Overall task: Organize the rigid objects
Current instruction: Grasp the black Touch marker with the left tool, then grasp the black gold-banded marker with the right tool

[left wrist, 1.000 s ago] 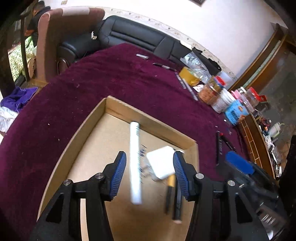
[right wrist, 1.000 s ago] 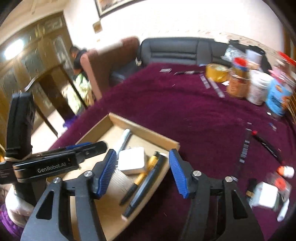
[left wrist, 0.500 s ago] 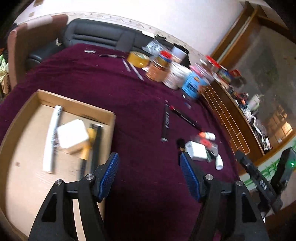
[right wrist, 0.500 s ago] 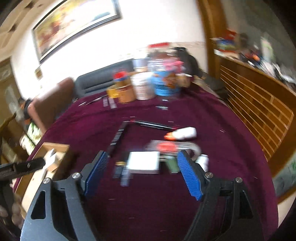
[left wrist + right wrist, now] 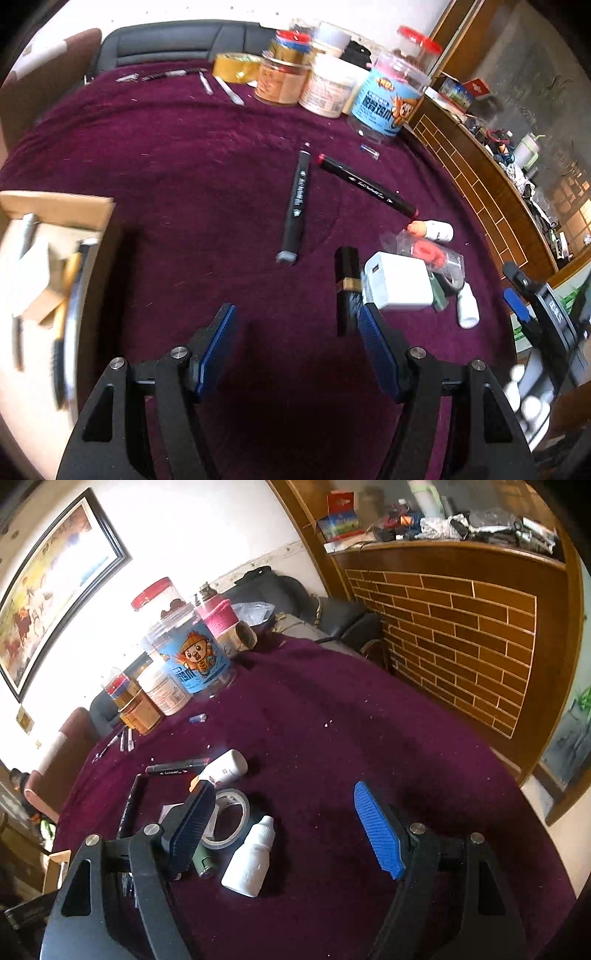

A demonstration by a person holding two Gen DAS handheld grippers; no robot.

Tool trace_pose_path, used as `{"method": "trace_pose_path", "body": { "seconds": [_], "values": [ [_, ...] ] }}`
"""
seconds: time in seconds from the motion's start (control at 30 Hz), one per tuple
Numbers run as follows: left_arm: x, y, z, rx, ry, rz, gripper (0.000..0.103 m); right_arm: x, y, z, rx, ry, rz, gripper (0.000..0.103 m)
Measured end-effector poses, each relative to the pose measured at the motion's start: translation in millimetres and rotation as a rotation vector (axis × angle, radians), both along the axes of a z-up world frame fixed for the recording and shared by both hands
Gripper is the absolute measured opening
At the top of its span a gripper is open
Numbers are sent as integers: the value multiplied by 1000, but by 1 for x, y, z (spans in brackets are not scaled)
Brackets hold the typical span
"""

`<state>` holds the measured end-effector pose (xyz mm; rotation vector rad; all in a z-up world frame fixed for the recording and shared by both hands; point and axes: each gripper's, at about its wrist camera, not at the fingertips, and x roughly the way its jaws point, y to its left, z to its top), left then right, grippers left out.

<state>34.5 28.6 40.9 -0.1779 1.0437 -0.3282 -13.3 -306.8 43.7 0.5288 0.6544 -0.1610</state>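
My left gripper (image 5: pixel 295 339) is open and empty above the purple cloth. Ahead lie two black markers (image 5: pixel 295 199) (image 5: pixel 365 184), a black tube (image 5: pixel 347 288) and a white charger (image 5: pixel 399 286), just beyond the right finger. The cardboard box (image 5: pixel 62 206) at the left holds a charger and pens. My right gripper (image 5: pixel 284 823) is open and empty; a white dropper bottle (image 5: pixel 251 856) lies between its fingers, nearer the left one. A tape roll (image 5: pixel 229 816) and a larger white bottle (image 5: pixel 225 768) lie beyond it.
Jars and tubs (image 5: pixel 321 85) (image 5: pixel 188 653) stand in a row at the table's far side, with a yellow tape roll (image 5: pixel 236 66) and thin tools. A brick-patterned wooden counter (image 5: pixel 461 635) stands right of the table. A black sofa (image 5: pixel 177 40) is behind.
Both grippers have swung right, away from the cardboard box and over to the loose items on the cloth. Both stayed open and empty.
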Motion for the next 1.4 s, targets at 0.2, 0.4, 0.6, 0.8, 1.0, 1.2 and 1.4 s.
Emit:
{"method": "trace_pose_path", "body": {
  "seconds": [0.2, 0.4, 0.6, 0.8, 1.0, 1.2, 1.4],
  "values": [
    [56, -23, 3, 92, -76, 64, 62, -1, 7, -4, 3, 9, 51, 78],
    [98, -43, -22, 148, -24, 46, 61, -5, 4, -5, 10, 4, 48, 78],
    [93, -59, -29, 344, -112, 31, 18, -2, 4, -6, 5, 17, 45, 78],
    [69, -36, -24, 269, -82, 34, 11, -1, 5, -7, -6, 24, 51, 78],
    [6, -6, 6, 109, -104, -16, 11, 1, 7, -10, -14, 44, 67, 78],
    [-57, 20, 39, -93, -159, -70, 11, 1, 7, -12, -14, 49, 73, 78],
    [-97, 47, 53, -189, -184, -66, 11, -6, 29, -1, -26, 38, 138, 78]
  ]
}}
